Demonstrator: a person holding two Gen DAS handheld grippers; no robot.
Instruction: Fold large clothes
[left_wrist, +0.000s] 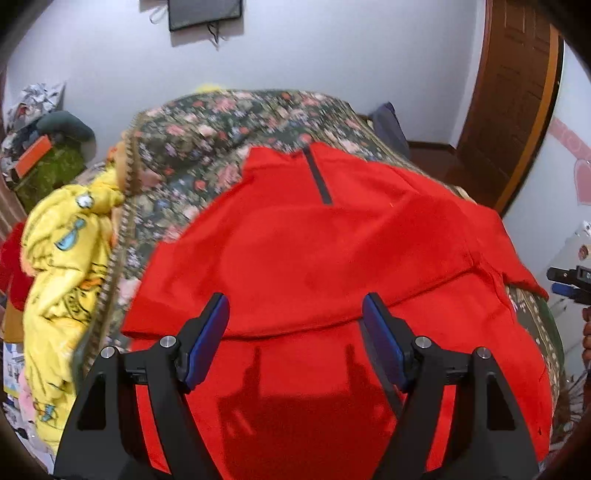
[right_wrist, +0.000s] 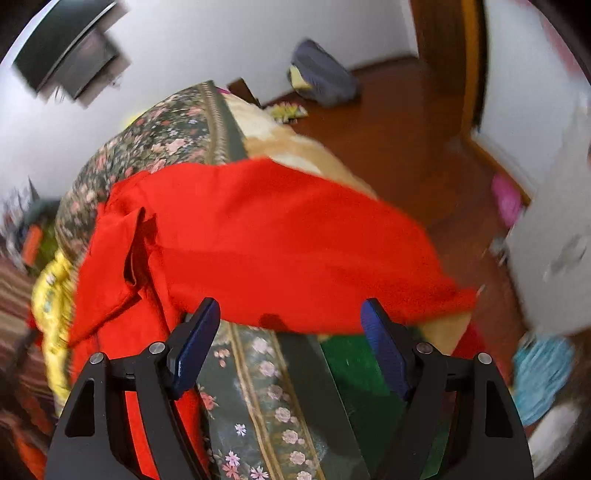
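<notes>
Floral bedding, dark green with pink blossoms (left_wrist: 207, 147), covered the bed and filled the middle of both views. Across it lay the red garment (left_wrist: 314, 251), spread wide with its black zipper (left_wrist: 318, 177) running toward twelve o'clock in the left wrist view; one sleeve had been folded across the body, leaving a crease from nine to three o'clock. In the right wrist view the same red cloth (right_wrist: 280, 240) draped over the bed's edge toward four o'clock, above a brown wooden floor (right_wrist: 406, 122). A crumpled yellow garment (left_wrist: 62, 258) sat at nine o'clock beside the red one. The left gripper (left_wrist: 295, 314) hung over the red fabric with its blue pads apart and nothing between them. The right gripper (right_wrist: 291, 317) likewise stood spread wide, holding nothing, over the bedding's border.
</notes>
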